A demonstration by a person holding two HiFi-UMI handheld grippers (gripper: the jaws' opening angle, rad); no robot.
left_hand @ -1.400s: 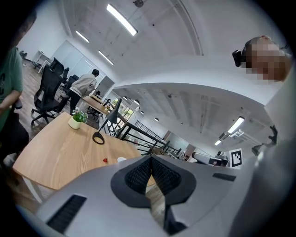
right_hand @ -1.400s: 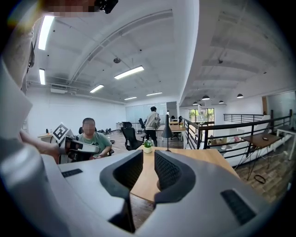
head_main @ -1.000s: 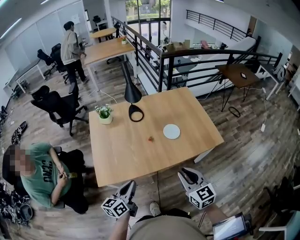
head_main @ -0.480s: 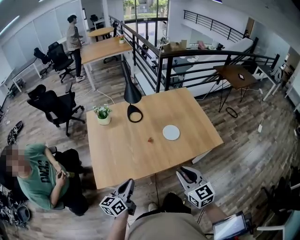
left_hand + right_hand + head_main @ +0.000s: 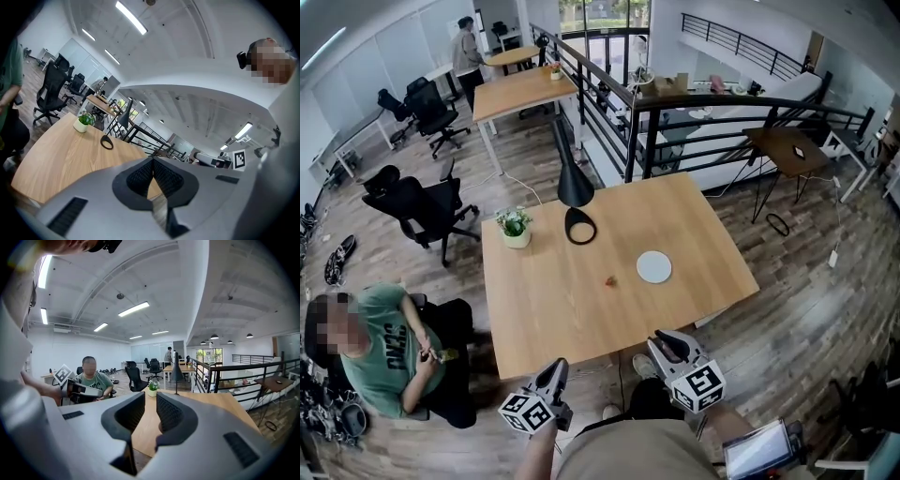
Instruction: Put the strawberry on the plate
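Approach is the step in hand, and by my reading it has hardly begun. Both tools hang short of the near edge of the light wooden table (image 5: 553, 309), over the floor. The left gripper (image 5: 558, 367) has its jaw tips pressed together with nothing between them. The right gripper (image 5: 661, 343) has its jaws a little apart, and only the tabletop shows through the gap.

The small red strawberry (image 5: 611, 279) lies on the bare wood well ahead of both grippers, forward and slightly left of the right one. The round white plate (image 5: 654, 266) sits near the berry on its right, almost straight ahead of the right gripper and a little farther off, and it is empty.

The right gripper looks the better placed to pick. It would need to travel forward over the table edge, come down with a jaw on either side of the berry, and close gently, since the fruit is small and soft. A short carry to the right then reaches the plate.
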